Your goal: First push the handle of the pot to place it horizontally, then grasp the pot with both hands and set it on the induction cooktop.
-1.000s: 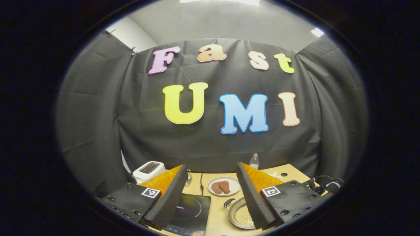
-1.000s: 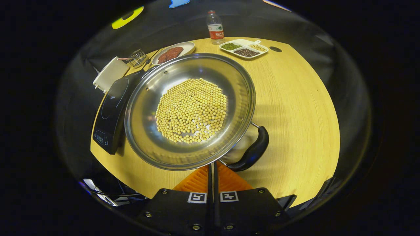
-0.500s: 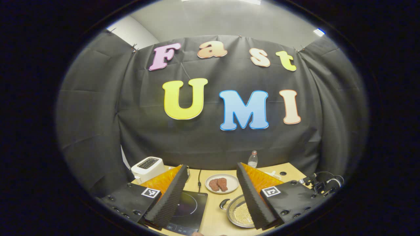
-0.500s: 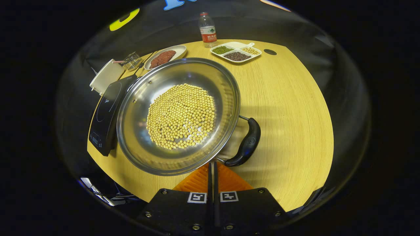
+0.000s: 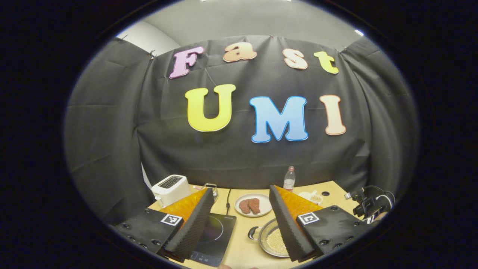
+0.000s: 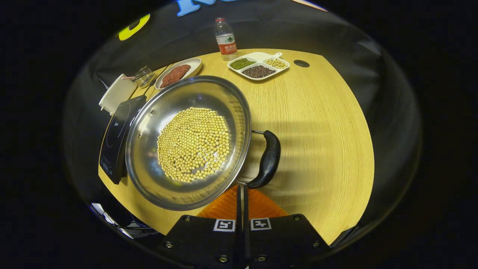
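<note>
Pot handle swung further left.

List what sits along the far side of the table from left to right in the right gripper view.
Toaster → wire rack → plate of meat → water bottle → divided dish of beans → round hole in the tabletop.

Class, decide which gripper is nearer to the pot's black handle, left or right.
Right. The right gripper, shut, sits just beside the black handle at the pot rim. The left gripper, open, hovers farther back.
</note>
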